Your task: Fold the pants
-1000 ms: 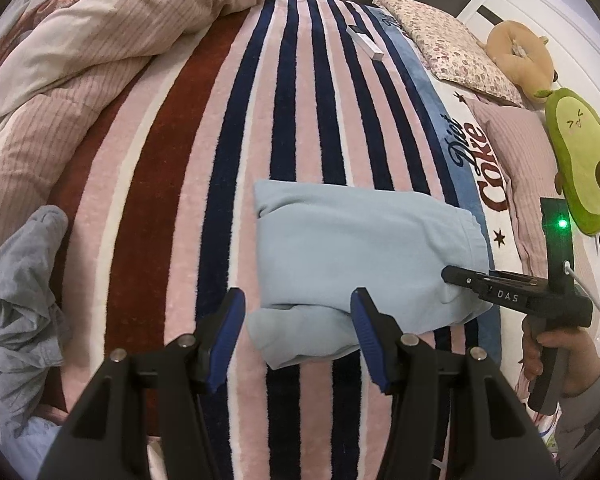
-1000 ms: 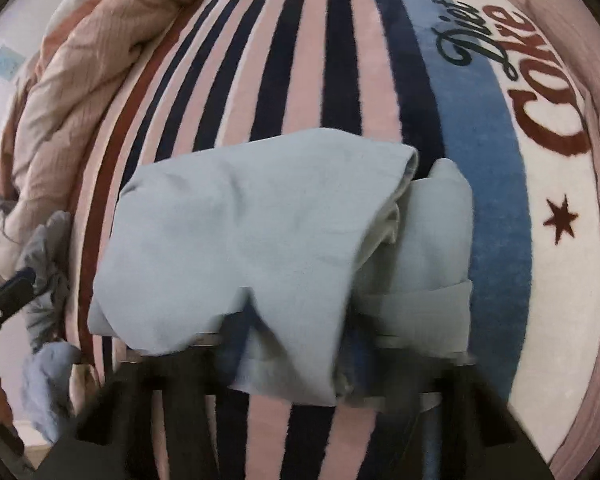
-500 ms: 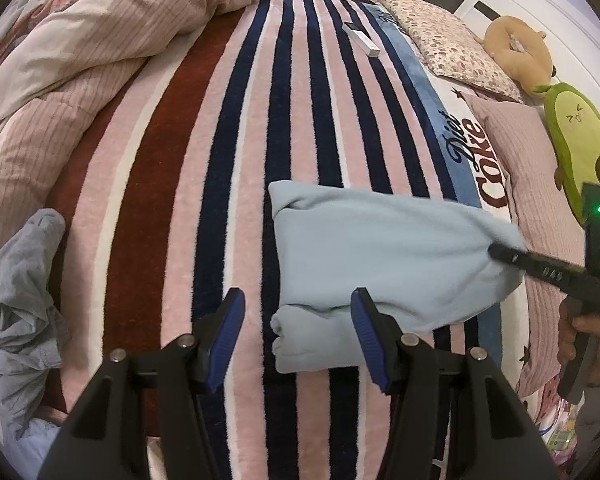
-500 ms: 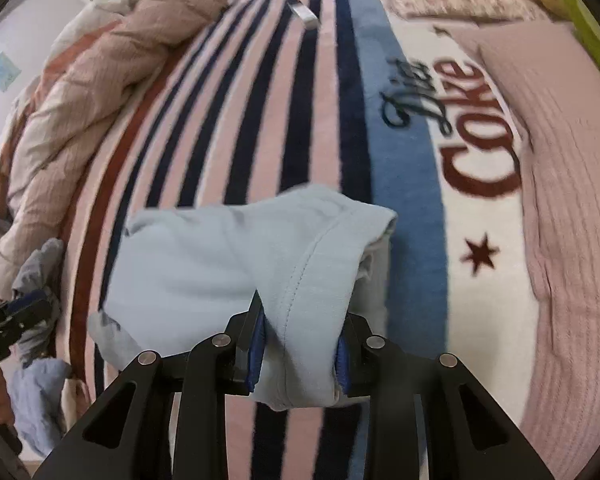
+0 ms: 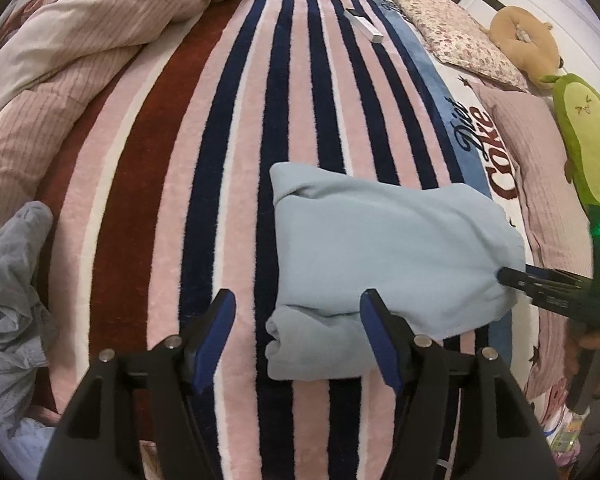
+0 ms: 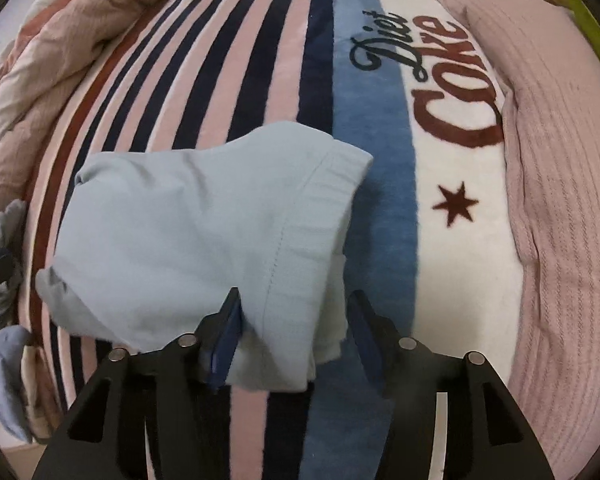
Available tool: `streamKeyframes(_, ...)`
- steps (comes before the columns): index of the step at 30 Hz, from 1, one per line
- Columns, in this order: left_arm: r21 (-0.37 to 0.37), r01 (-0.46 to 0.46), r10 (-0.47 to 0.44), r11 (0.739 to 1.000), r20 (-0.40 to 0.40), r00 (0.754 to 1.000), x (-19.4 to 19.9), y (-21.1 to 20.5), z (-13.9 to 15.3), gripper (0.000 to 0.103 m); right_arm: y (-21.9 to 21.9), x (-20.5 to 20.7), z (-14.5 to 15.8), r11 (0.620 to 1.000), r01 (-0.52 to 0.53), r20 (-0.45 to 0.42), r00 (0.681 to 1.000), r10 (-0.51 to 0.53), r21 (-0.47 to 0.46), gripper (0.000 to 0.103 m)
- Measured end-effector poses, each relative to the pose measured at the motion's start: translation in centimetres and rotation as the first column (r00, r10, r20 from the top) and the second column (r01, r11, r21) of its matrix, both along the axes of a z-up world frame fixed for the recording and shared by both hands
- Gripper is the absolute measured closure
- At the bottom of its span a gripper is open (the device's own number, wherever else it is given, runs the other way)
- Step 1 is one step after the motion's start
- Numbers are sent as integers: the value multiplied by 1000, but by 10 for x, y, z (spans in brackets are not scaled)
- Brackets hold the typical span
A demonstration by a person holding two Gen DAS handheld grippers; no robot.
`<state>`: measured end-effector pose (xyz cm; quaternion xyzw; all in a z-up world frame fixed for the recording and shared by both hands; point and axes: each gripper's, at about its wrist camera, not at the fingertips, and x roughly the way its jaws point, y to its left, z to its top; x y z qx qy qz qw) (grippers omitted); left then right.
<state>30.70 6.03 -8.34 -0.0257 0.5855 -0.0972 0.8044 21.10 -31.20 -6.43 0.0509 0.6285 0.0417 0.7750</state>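
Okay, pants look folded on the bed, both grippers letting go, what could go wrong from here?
1. The right gripper is opening with the pants' hem edge between its fingers; lifting away might snag it and undo the top layer.
2. The fold is uneven: a lower layer sticks out near the left gripper, so it may slump on the soft striped blanket.

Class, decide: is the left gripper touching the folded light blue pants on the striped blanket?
Apart. The left wrist view shows the left gripper opening above the pants; both blue pads stand clear of the cloth, which lies flat below them.
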Motion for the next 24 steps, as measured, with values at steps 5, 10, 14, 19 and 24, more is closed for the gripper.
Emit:
streamKeyframes(5, -9, -9, 9, 1000, -8, 1000, 12, -2, -19, 39, -18, 7, 7, 998, 39, 15, 999, -39, 55, 35)
streamKeyframes(10, -37, 12, -13, 999, -33, 999, 20, -14, -46, 39, -23, 8, -10, 994, 35, 6, 999, -36, 107, 35)
streamKeyframes(14, -49, 16, -18, 999, -54, 998, 25, -22, -67, 39, -24, 8, -33, 983, 35, -30, 999, -30, 178, 35)
streamKeyframes(19, -99, 8, -16, 995, -82, 997, 31, -31, -85, 39, -20, 10, -50, 972, 39, -40, 999, -31, 230, 43)
streamKeyframes(24, -101, 25, -34, 995, -94, 995, 31, -48, -88, 62, -16, 7, -45, 976, -8, -12, 1000, 11, 216, 69)
